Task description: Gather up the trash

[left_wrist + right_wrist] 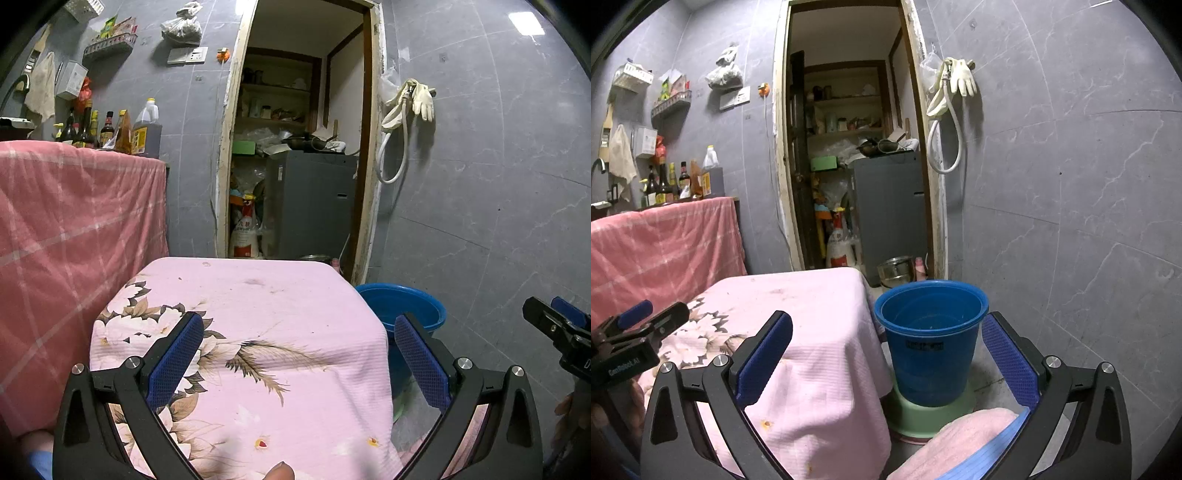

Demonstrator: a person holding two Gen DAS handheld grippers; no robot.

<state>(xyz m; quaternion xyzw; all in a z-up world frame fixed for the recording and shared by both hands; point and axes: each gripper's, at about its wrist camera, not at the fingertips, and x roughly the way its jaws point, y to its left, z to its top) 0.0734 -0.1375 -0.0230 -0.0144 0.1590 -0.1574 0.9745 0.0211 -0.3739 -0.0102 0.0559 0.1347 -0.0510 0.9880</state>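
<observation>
A blue plastic bucket stands on a green stool to the right of a small table under a pink floral cloth. Its inside looks empty. The bucket also shows in the left wrist view, behind the table's right corner. My left gripper is open and empty above the pink cloth. My right gripper is open and empty, hovering over the table's right edge and the bucket. No loose trash shows on the cloth.
A counter draped in a red-pink checked cloth stands at the left, with sauce bottles on it. An open doorway ahead leads to a cluttered storeroom. Rubber gloves and a hose hang on the grey tiled wall.
</observation>
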